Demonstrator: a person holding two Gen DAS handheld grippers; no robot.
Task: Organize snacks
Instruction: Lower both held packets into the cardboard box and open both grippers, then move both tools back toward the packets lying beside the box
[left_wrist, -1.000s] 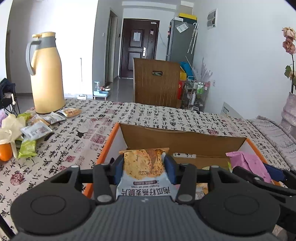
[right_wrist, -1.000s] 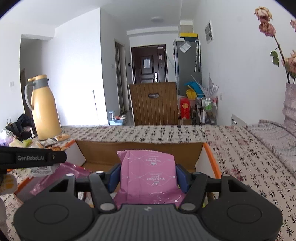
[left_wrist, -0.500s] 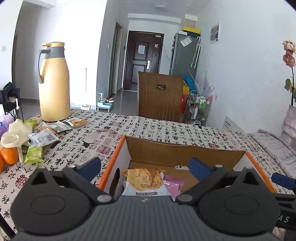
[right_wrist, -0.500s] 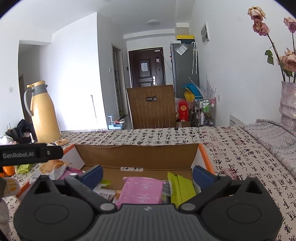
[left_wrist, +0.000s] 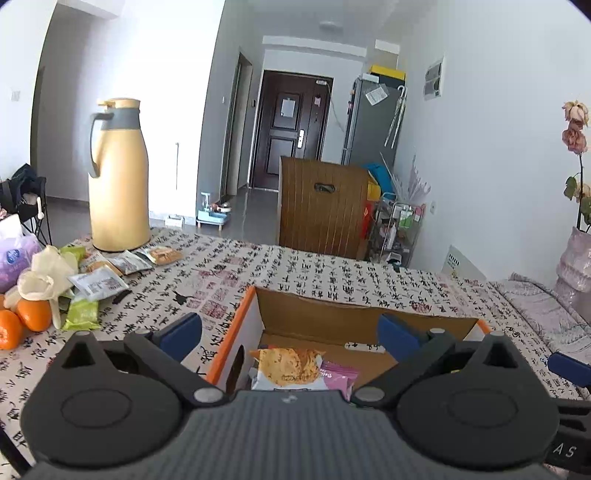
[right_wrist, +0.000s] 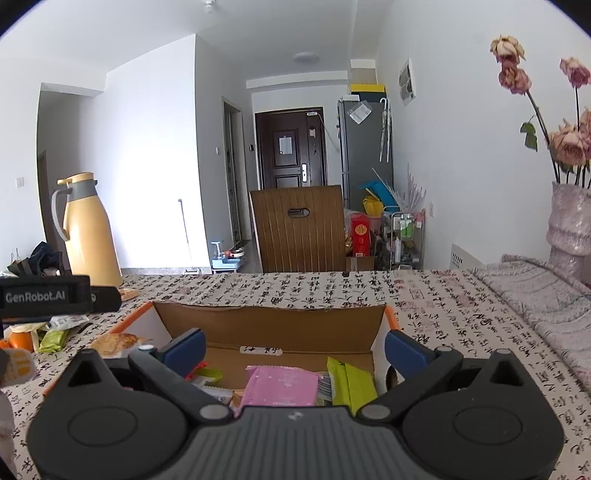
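An open cardboard box (left_wrist: 317, 314) with orange edges sits on the table in front of both grippers. Inside it lie an orange-and-white cracker packet (left_wrist: 288, 369) and a pink packet (right_wrist: 280, 386), with a green packet (right_wrist: 351, 380) beside it. My left gripper (left_wrist: 290, 334) hangs wide open above the box's left end, with nothing between its blue pads. My right gripper (right_wrist: 295, 349) is also wide open over the box's near side, empty. More loose snack packets (left_wrist: 103, 280) lie on the table at the left.
A tall yellow thermos jug (left_wrist: 118, 177) stands at the table's far left. Oranges (left_wrist: 33, 314) and a tissue pack (left_wrist: 14, 258) sit by the left edge. A vase with dried roses (right_wrist: 569, 221) stands at the right. A wooden chair back (right_wrist: 299, 229) rises behind the table.
Both grippers opened and let go of their packets: the cracker packet and the pink packet dropped into the box. Both grippers then rose and drew back a little.
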